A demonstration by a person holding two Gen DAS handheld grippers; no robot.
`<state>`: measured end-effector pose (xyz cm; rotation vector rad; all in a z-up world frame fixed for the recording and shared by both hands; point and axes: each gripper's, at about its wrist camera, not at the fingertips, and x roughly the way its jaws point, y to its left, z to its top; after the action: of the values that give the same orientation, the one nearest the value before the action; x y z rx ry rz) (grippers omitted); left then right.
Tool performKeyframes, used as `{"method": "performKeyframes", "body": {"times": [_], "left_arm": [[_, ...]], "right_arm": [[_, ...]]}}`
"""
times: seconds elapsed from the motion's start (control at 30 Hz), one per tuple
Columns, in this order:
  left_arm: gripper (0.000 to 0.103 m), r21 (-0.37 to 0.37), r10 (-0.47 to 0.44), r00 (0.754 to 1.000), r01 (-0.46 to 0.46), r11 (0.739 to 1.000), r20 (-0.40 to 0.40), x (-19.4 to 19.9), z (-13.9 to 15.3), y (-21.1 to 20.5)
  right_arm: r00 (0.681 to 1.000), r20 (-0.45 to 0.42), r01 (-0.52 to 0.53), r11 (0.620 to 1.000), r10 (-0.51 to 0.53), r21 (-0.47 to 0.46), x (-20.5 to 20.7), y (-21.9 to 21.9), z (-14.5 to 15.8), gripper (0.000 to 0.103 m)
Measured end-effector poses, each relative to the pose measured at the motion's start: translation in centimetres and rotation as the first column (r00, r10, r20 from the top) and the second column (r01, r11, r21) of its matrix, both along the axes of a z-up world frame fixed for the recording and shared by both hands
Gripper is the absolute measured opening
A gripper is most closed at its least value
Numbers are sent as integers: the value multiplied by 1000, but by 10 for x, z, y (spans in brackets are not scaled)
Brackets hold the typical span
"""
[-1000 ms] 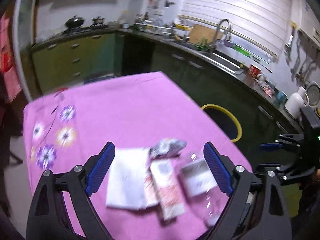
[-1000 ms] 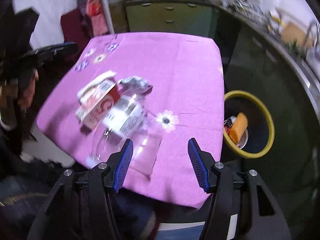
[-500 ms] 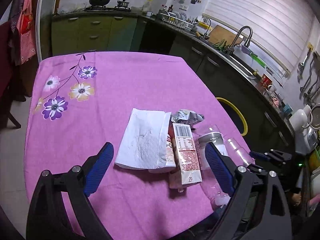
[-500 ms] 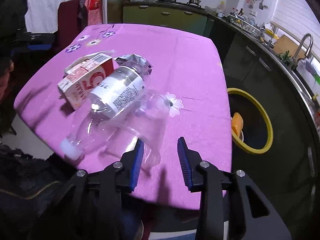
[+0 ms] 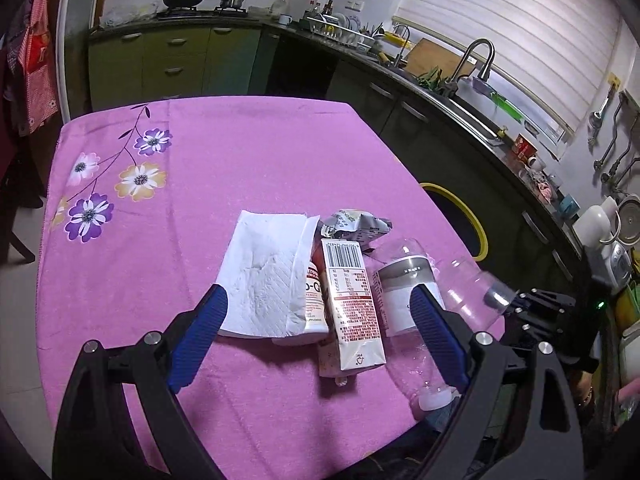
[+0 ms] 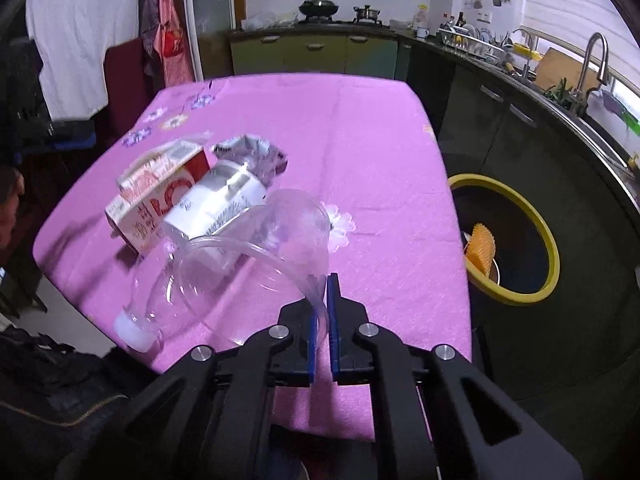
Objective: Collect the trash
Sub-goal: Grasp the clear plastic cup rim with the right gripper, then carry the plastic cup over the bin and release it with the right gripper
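Trash lies on a pink flowered tablecloth (image 5: 224, 148). It is a white napkin (image 5: 264, 268), a red and white carton (image 5: 352, 308), a crumpled foil wrapper (image 5: 356, 224) and a clear bottle (image 5: 404, 288) lying on its side. My left gripper (image 5: 318, 298) hovers open above the carton and napkin, touching nothing. My right gripper (image 6: 325, 280) is shut on the rim of a clear plastic cup (image 6: 280, 232), which lies tipped against the bottle (image 6: 216, 208) near the table's right edge. The carton (image 6: 152, 200) and wrapper (image 6: 256, 152) lie beyond it.
A yellow-rimmed bin (image 6: 516, 300) stands on the floor right of the table, with an orange item inside. Dark kitchen cabinets and a sink counter (image 5: 460, 92) run along the right. A person's dark sleeve (image 6: 48, 392) is at the near table edge.
Both grippers have come down toward the table. The right gripper's jaws closed from wide apart onto the cup's rim. The left gripper stayed open.
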<state>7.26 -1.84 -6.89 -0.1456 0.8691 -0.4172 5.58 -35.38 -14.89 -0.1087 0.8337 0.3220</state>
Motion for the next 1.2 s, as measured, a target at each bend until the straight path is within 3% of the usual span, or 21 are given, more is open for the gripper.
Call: {"method": "performKeyframes", "body": {"times": [0.17, 0.33, 0.47, 0.73, 0.83, 0.87, 1.03, 1.2], "left_arm": [[88, 2, -2, 1000, 2, 1000, 7, 0, 3, 0], [88, 4, -17, 1000, 17, 1000, -2, -1, 0, -4], [88, 15, -24, 1000, 24, 1000, -12, -2, -2, -8], [89, 22, -10, 1000, 11, 1000, -24, -2, -5, -10], [89, 30, -18, 999, 19, 999, -48, -1, -11, -13], [89, 33, -20, 998, 22, 999, -53, 0, -12, -14], [89, 42, -56, 996, 59, 997, -73, 1, -17, -26], [89, 47, -91, 991, 96, 994, -96, 7, -19, -42]], "right_arm": [[995, 59, 78, 996, -80, 46, 5, -32, 31, 6], [963, 89, 254, 967, -254, 9, 45, -87, 47, 6], [925, -1, 379, 925, -379, -25, 101, -134, 24, 6], [847, -138, 508, 858, -514, -78, 187, -188, -30, 7], [825, -183, 529, 844, -535, -84, 205, -200, -49, 44], [818, -178, 540, 837, -547, -90, 206, -201, -50, 45], [839, -133, 530, 848, -527, -16, 180, -197, -30, 45], [866, -98, 493, 870, -491, -4, 151, -180, -12, 49]]}}
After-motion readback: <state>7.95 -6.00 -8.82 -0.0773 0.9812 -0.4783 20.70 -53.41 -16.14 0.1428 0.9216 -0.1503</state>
